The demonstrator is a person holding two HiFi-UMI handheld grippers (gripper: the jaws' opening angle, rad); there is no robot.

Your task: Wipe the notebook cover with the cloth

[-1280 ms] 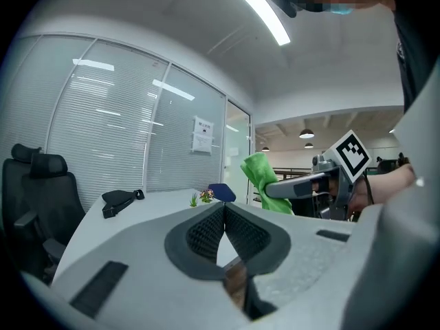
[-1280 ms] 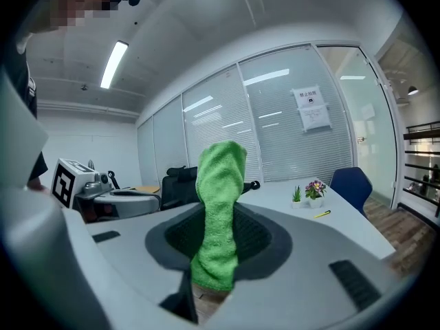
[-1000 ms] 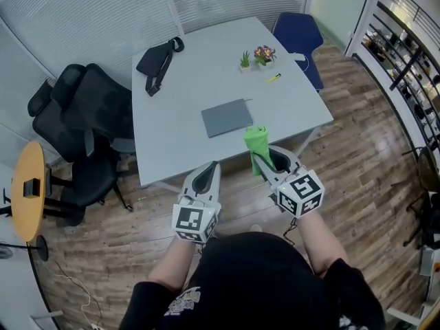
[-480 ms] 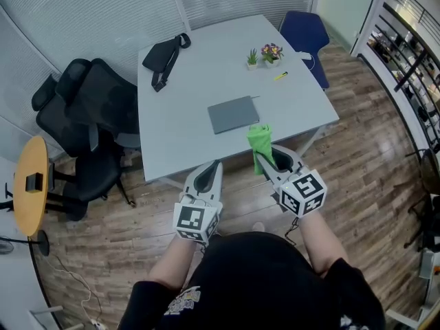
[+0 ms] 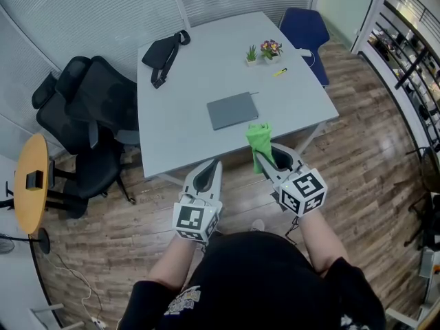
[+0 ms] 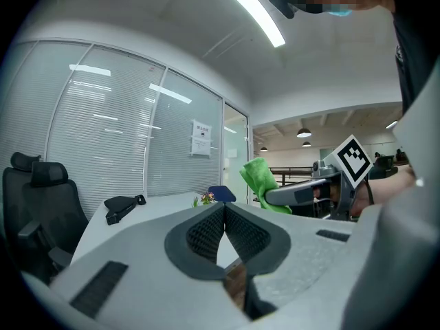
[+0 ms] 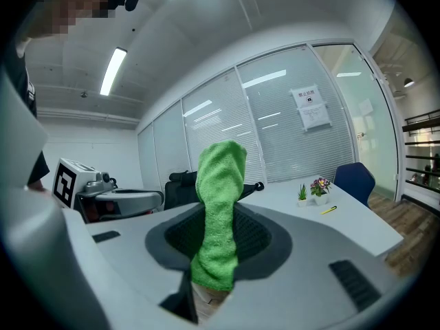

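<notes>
A grey notebook (image 5: pixel 232 110) lies flat near the front middle of the white table (image 5: pixel 179 136). Both grippers hang over the wood floor, short of the table's front edge. My right gripper (image 5: pixel 259 155) is shut on a green cloth (image 5: pixel 258 139), which stands up out of the jaws (image 7: pixel 220 205). My left gripper (image 5: pixel 214 165) is shut with nothing in it, its pads (image 6: pixel 214 227) pressed together. From the left gripper view the cloth (image 6: pixel 261 181) and the right gripper (image 6: pixel 306 192) show off to the right.
On the table's far side lie a black bag (image 5: pixel 162 52), small potted plants (image 5: pixel 265 51) and a yellow pen (image 5: pixel 280 72). A blue chair (image 5: pixel 303 29) stands at the far right corner, a black office chair (image 5: pixel 89 115) at the left, and a round yellow table (image 5: pixel 31 184) further left.
The head view has shifted a little, so the table sits slightly further right in the picture. Both grippers keep the same pose, and the cloth stays in the right one.
</notes>
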